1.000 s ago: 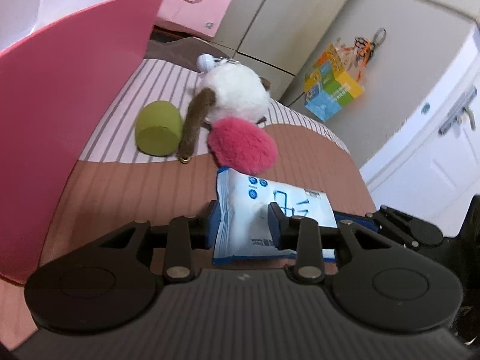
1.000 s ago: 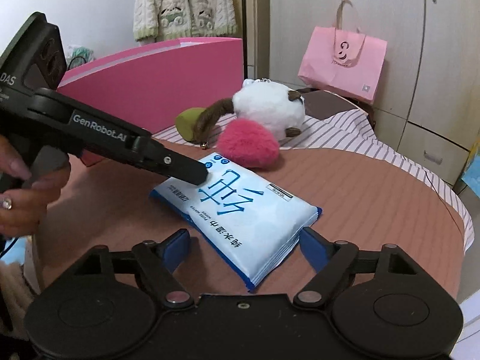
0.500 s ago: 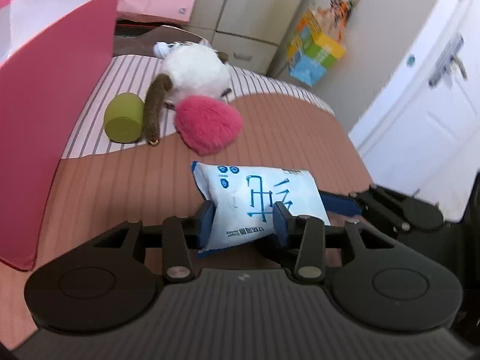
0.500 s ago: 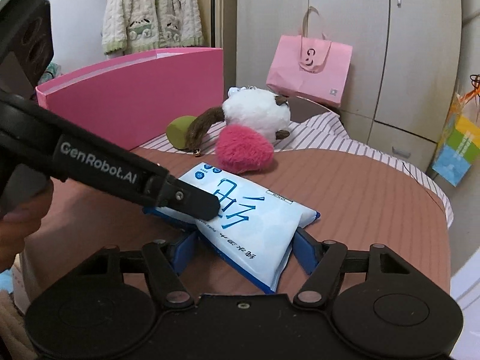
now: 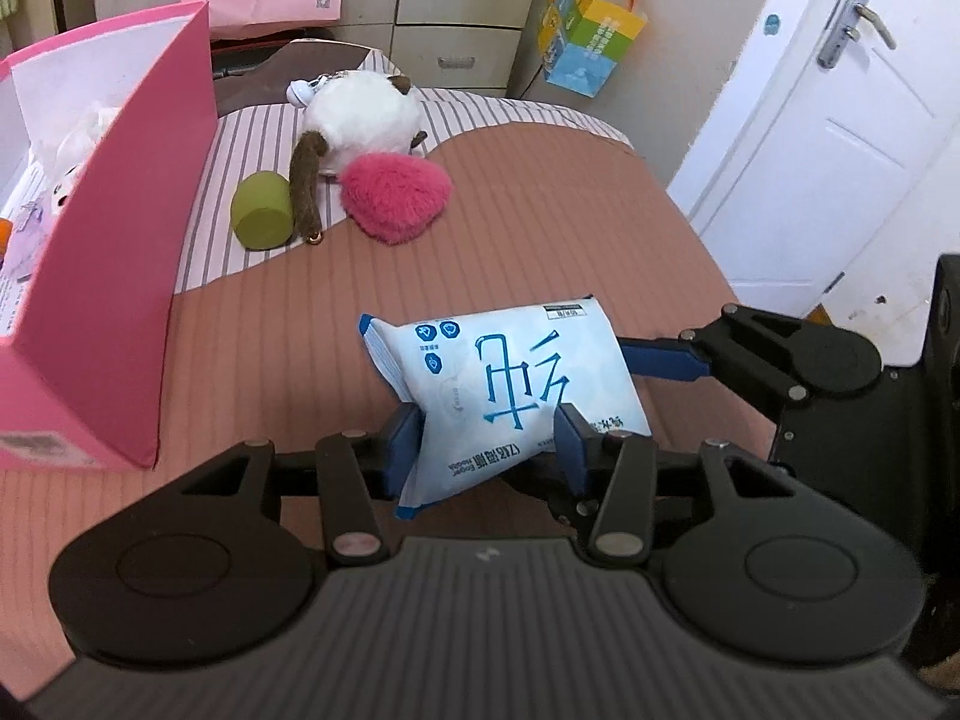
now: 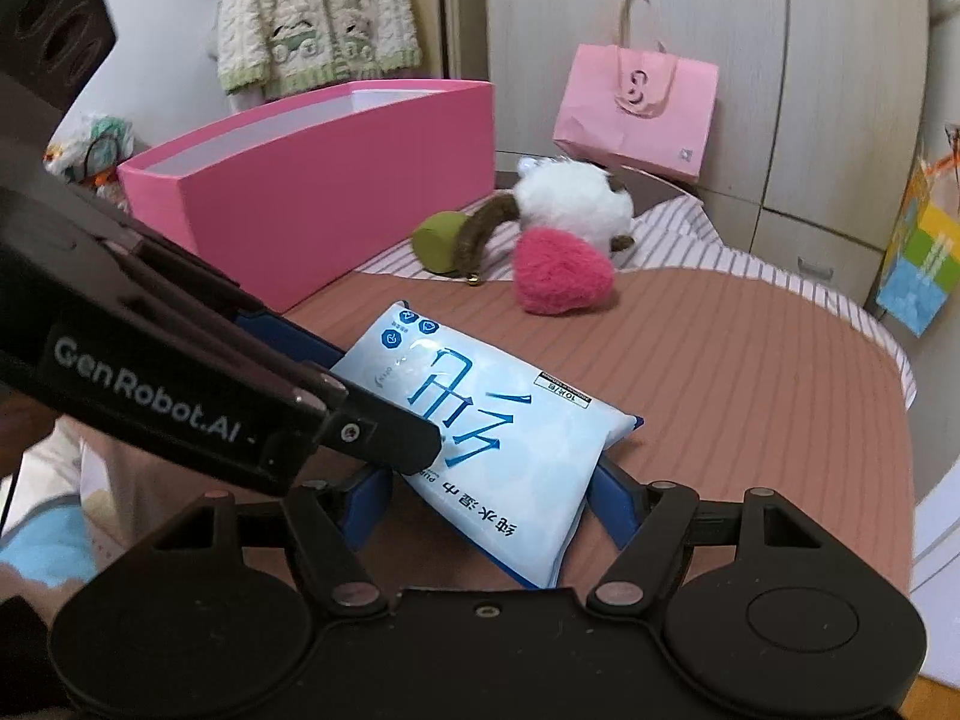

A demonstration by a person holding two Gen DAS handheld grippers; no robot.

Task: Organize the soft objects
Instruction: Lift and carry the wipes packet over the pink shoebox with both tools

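Note:
A light blue wet-wipe pack [image 5: 510, 384] [image 6: 492, 438] is lifted above the brown striped bed cover. My left gripper [image 5: 489, 444] is shut on its near end. My right gripper [image 6: 486, 504] is shut on the pack's other end, and one of its blue fingers [image 5: 660, 357] shows in the left wrist view. A pink furry heart [image 5: 396, 198] [image 6: 561, 276], a white plush with a brown tail [image 5: 360, 117] [image 6: 570, 198] and a green cylinder [image 5: 261, 219] [image 6: 441, 240] lie further back.
An open pink box [image 5: 108, 228] [image 6: 312, 180] stands on the left with soft items inside. A pink paper bag [image 6: 636, 102] leans on the cupboards behind. A colourful bag [image 5: 591, 36] hangs on the wall. A white door [image 5: 840, 138] is at the right.
The pack has been raised off the bed by both grippers. The right gripper closed on its end. The left wrist view rose and now looks down on the box.

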